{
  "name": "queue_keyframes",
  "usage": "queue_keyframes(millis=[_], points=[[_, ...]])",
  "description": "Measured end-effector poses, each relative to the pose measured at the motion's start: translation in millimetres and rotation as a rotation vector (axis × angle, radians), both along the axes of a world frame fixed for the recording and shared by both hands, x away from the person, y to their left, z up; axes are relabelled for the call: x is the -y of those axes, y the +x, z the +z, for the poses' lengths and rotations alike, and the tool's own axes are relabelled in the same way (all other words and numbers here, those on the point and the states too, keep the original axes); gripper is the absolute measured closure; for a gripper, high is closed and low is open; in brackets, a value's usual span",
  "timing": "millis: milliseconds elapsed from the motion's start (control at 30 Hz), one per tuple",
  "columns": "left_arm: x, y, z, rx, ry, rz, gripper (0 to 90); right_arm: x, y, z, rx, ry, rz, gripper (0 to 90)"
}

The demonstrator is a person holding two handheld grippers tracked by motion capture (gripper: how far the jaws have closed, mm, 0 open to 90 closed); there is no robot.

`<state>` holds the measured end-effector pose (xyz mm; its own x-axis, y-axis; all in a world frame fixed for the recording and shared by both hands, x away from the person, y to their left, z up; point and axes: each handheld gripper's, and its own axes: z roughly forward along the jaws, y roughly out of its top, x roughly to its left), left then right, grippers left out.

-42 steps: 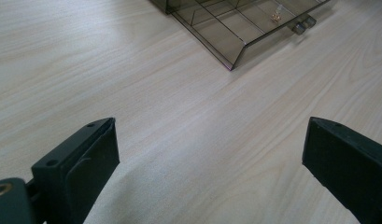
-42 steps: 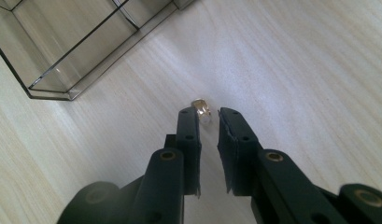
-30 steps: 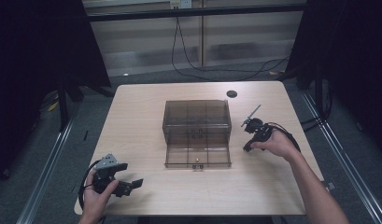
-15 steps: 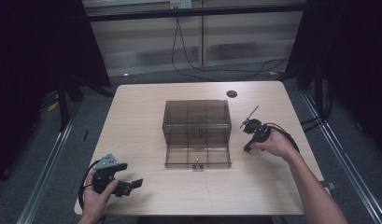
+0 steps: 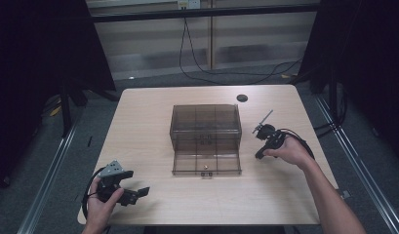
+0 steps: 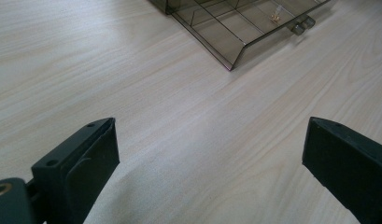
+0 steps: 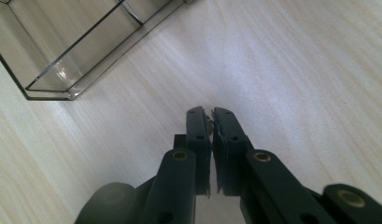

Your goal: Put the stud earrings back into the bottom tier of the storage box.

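A smoky clear plastic box point(image 5: 205, 124) stands mid-table with its shallow drawer point(image 5: 207, 163) pulled out toward me. A small brass part point(image 6: 275, 16) lies in the drawer near its knob point(image 6: 303, 25). My right gripper point(image 5: 259, 156) rests on the table just right of the drawer. In the right gripper view its jaws point(image 7: 210, 116) are pressed together, with a tiny brownish bit pinched at the tips. My left gripper point(image 5: 136, 183) sits low at the table's front left corner, its jaws point(image 6: 209, 135) wide apart over bare wood.
A small black round disc point(image 5: 242, 98) lies near the table's far edge. Cables point(image 5: 207, 68) hang behind the table. The box's corner point(image 7: 44, 88) is close to the right gripper's upper left. Table edges are near both hands.
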<state>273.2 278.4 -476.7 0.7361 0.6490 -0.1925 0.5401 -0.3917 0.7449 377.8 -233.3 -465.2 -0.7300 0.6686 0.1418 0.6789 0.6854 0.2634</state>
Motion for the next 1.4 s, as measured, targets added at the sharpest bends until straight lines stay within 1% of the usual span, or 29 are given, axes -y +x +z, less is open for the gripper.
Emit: queue_keyframes(millis=[167, 200, 300, 500, 567, 633, 667, 800, 833, 867, 933, 967, 1000, 1033, 1100, 1167, 1200, 1333, 1400], points=[[-0.2, -0.1, 0.2, 0.001, 0.000, 0.003, 3.7, -2.6, -4.3, 3.7, 0.004, 0.020, -0.004, 86.2], [0.0, -0.1, 0.1, 0.001, 0.000, 0.003, 3.7, -2.1, -4.5, 4.5, 0.011, 0.017, 0.013, 86.2], [0.0, 0.1, 0.0, 0.001, 0.000, 0.000, 3.7, -3.2, -6.3, 7.0, 0.012, 0.023, 0.005, 86.2], [0.4, 0.0, -0.2, -0.001, 0.000, 0.001, 3.7, -0.7, -10.5, 17.3, 0.033, 0.048, 0.010, 86.3], [0.9, -0.2, -0.4, 0.000, -0.001, 0.005, 3.7, -0.4, -11.2, 17.9, 0.032, 0.046, 0.016, 86.3], [1.0, -0.3, -0.2, 0.000, 0.000, 0.004, 3.7, -1.6, -13.2, 19.0, 0.030, 0.041, 0.007, 86.3], [0.9, -0.3, -0.2, 0.000, -0.001, 0.004, 3.8, -2.3, -14.4, 20.3, 0.030, 0.039, 0.018, 86.4], [0.9, -0.4, -0.3, 0.000, 0.001, 0.004, 3.7, -3.9, -17.0, 23.1, 0.038, 0.046, 0.024, 86.4], [1.1, -0.3, -0.4, 0.000, 0.002, 0.005, 3.7, -4.2, -18.0, 24.3, 0.045, 0.049, 0.029, 86.4], [0.9, -0.1, -0.5, 0.002, 0.007, 0.003, 3.7, -5.4, -20.1, 26.6, 0.056, 0.061, 0.035, 86.4], [1.1, 0.1, -0.7, 0.002, 0.008, 0.003, 3.7, -5.9, -20.8, 27.8, 0.060, 0.064, 0.039, 86.3], [1.0, 0.3, -0.7, 0.004, 0.008, 0.004, 3.7, -7.6, -22.5, 30.1, 0.065, 0.073, 0.052, 86.3], [1.0, 0.3, -0.7, 0.004, 0.008, 0.004, 3.7, -7.6, -22.5, 30.1, 0.065, 0.073, 0.052, 86.3], [0.9, 0.1, -0.6, 0.001, 0.008, 0.006, 3.7, -11.8, -25.0, 32.8, 0.057, 0.091, 0.055, 86.3], [1.0, -0.2, -0.5, 0.002, 0.002, 0.012, 3.7, -15.5, -25.5, 34.3, 0.071, 0.085, 0.081, 86.3], [0.7, -0.2, -0.5, 0.000, 0.002, 0.009, 3.7, -20.1, -26.5, 36.7, 0.068, 0.092, 0.087, 86.3], [0.5, -0.2, -0.4, 0.001, 0.005, 0.009, 3.7, -21.5, -26.2, 37.8, 0.073, 0.090, 0.099, 86.3], [0.0, 0.3, -0.3, 0.002, 0.005, 0.006, 3.7, -25.5, -24.8, 43.0, 0.075, 0.093, 0.105, 86.3], [0.0, -0.2, 0.0, 0.003, -0.001, 0.013, 3.7, -29.6, -22.2, 47.0, 0.080, 0.095, 0.113, 86.3]])
